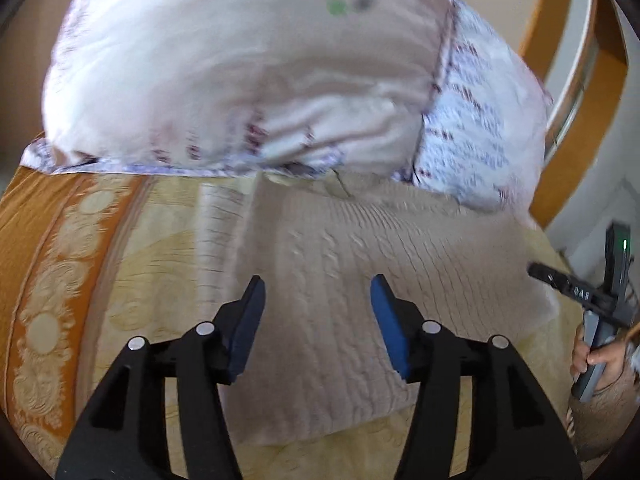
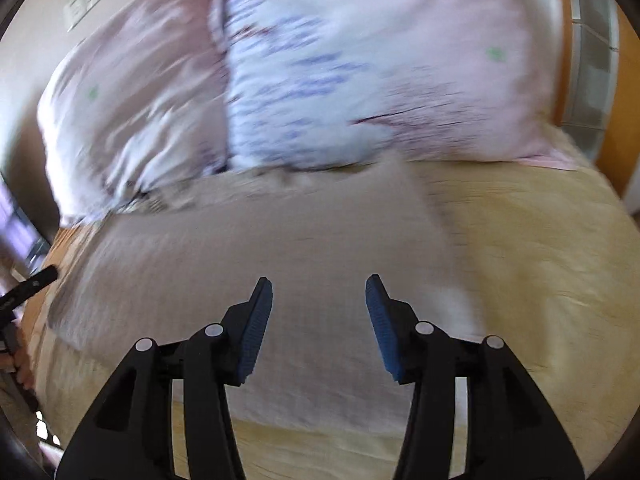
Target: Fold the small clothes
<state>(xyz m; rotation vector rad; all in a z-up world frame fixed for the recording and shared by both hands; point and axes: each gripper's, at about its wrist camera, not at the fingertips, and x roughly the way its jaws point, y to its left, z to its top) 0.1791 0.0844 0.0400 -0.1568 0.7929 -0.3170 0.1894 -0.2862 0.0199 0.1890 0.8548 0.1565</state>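
Left gripper (image 1: 318, 294) and right gripper (image 2: 319, 292): jaws apart, gripping nothing, each poised above the beige knit garment (image 1: 340, 280), which lies flat on the yellow bedspread (image 1: 160, 232). Beyond the garment, pink-and-white patterned pillows (image 2: 320, 72) rest against the wooden headboard (image 1: 560, 40).

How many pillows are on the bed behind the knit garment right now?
2. The left pillow leans at the head of the bed, the right pillow beside it and overlapping it. Both stand behind the beige knit garment. Motion blur could hide another behind them.
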